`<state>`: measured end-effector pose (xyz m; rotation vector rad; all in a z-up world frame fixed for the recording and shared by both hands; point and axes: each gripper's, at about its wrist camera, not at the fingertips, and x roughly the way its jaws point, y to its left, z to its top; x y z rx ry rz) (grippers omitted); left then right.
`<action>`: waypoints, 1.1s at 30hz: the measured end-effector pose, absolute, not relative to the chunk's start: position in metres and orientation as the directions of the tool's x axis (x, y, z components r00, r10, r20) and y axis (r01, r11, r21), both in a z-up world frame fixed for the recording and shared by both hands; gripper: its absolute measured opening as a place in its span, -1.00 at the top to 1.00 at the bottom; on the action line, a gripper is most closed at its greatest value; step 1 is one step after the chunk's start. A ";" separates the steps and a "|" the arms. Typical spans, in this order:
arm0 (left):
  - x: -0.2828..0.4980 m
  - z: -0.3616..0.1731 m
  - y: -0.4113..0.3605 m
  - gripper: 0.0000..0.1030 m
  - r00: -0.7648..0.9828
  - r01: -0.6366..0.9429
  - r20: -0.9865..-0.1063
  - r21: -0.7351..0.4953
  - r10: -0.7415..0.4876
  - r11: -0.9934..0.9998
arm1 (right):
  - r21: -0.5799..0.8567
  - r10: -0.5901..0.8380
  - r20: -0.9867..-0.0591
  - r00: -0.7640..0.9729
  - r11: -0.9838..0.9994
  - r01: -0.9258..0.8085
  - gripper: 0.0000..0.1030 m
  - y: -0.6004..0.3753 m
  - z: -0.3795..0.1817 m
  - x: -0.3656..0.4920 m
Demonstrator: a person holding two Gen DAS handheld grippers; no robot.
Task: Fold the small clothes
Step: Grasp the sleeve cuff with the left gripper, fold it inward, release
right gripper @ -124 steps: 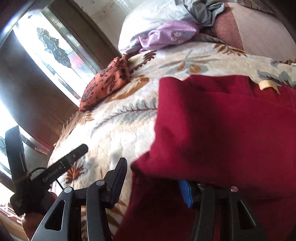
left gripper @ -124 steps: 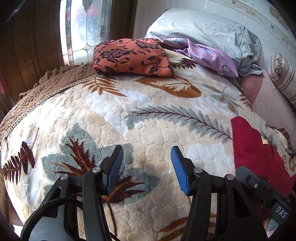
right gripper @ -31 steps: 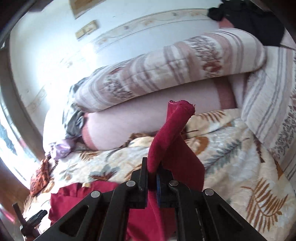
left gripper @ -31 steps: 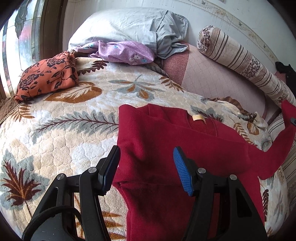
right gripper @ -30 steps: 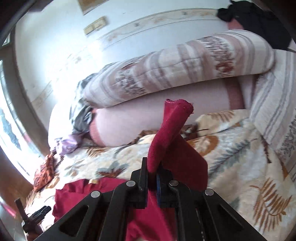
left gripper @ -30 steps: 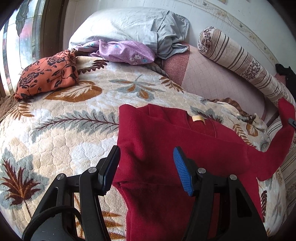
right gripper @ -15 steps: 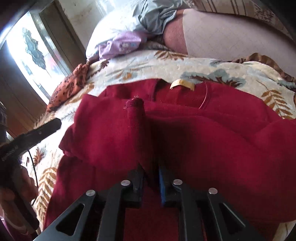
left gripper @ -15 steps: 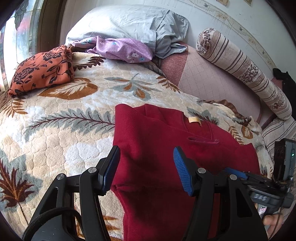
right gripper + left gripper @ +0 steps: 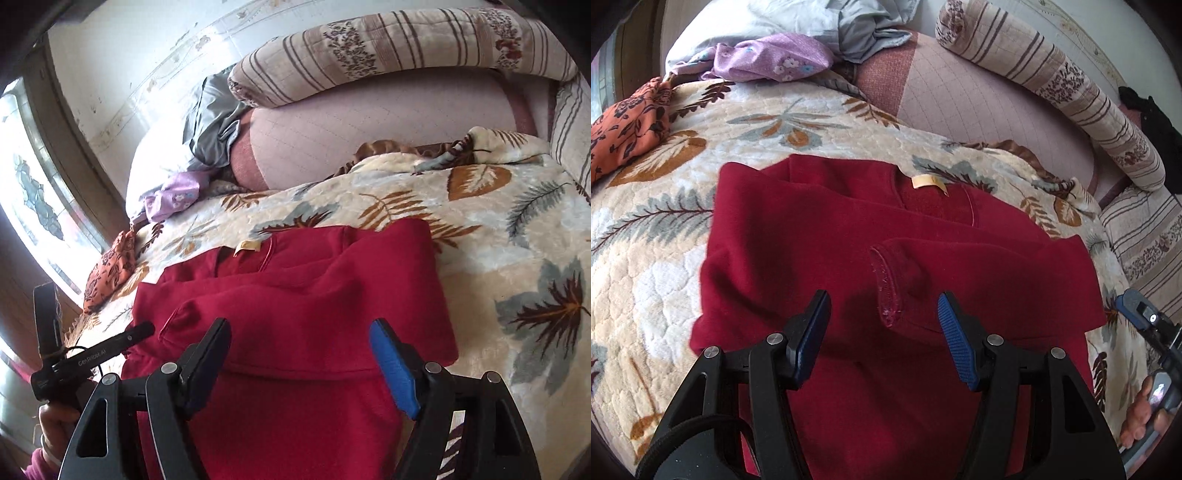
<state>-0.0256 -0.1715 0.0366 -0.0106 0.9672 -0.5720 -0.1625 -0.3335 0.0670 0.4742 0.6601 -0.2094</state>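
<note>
A dark red sweater (image 9: 820, 243) lies on the leaf-patterned blanket (image 9: 657, 266), its collar with a yellow tag (image 9: 925, 181) at the far side. Both sleeves are folded in across its body, and one cuff (image 9: 886, 284) rests on top near the middle. My left gripper (image 9: 881, 317) hovers open just above that cuff, holding nothing. The same sweater (image 9: 314, 295) fills the right wrist view. My right gripper (image 9: 299, 349) hangs over it with its jaws opening, and nothing sits between the pads.
An orange flowered garment (image 9: 624, 122) lies at the blanket's far left. A purple garment (image 9: 768, 61) and grey pillow (image 9: 798, 18) sit at the head. A striped bolster (image 9: 1056, 85) runs along the far right. A hand (image 9: 55, 417) holds the left gripper's handle.
My right gripper carried the raised sleeve down across the sweater, let it go and opened. My left gripper moved right and slightly down over the garment, staying open.
</note>
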 end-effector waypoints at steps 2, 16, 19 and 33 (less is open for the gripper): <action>-0.023 0.027 -0.184 -0.17 0.397 0.463 -0.785 -0.277 -0.476 0.842 | 0.357 -0.061 -0.621 0.782 0.866 0.351 -0.46 -0.343 0.067 -0.166; -0.005 0.073 -0.140 0.74 0.542 0.406 -0.675 -0.312 -0.501 0.859 | 0.397 -0.195 -0.618 0.762 0.759 0.516 -0.46 -0.398 0.058 -0.182; 0.005 0.057 -0.125 0.74 0.524 0.329 -0.718 -0.324 -0.457 0.887 | 0.371 -0.203 -0.632 0.748 0.768 0.522 -0.46 -0.397 0.054 -0.177; 0.002 0.032 -0.133 0.73 0.504 0.326 -0.782 -0.221 -0.367 0.919 | 0.127 -0.098 -0.756 0.647 0.948 0.292 0.20 -0.340 0.025 -0.112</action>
